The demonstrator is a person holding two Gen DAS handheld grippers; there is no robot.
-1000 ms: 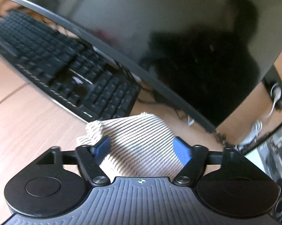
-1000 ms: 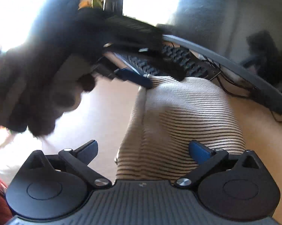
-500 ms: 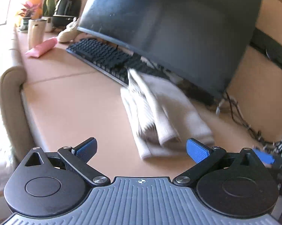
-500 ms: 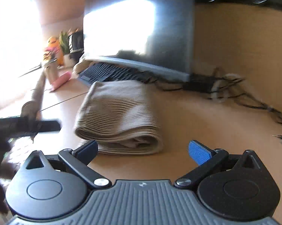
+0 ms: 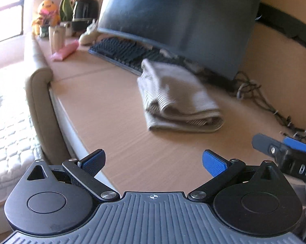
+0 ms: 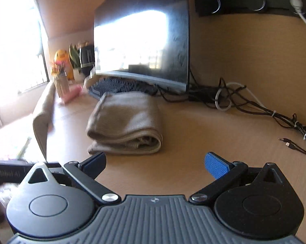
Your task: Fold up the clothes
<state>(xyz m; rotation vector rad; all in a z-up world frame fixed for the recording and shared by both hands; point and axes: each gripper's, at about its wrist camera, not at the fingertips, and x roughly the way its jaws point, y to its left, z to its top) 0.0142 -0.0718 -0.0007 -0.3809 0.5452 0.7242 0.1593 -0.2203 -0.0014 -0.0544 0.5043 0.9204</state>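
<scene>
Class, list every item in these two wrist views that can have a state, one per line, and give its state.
striped garment: folded, lying on the desk, held by nothing
left gripper: open, nothing between the fingers
right gripper: open, nothing between the fingers
monitor: screen dark, showing only reflections
loose cable plugs: unplugged, lying on the desk
</scene>
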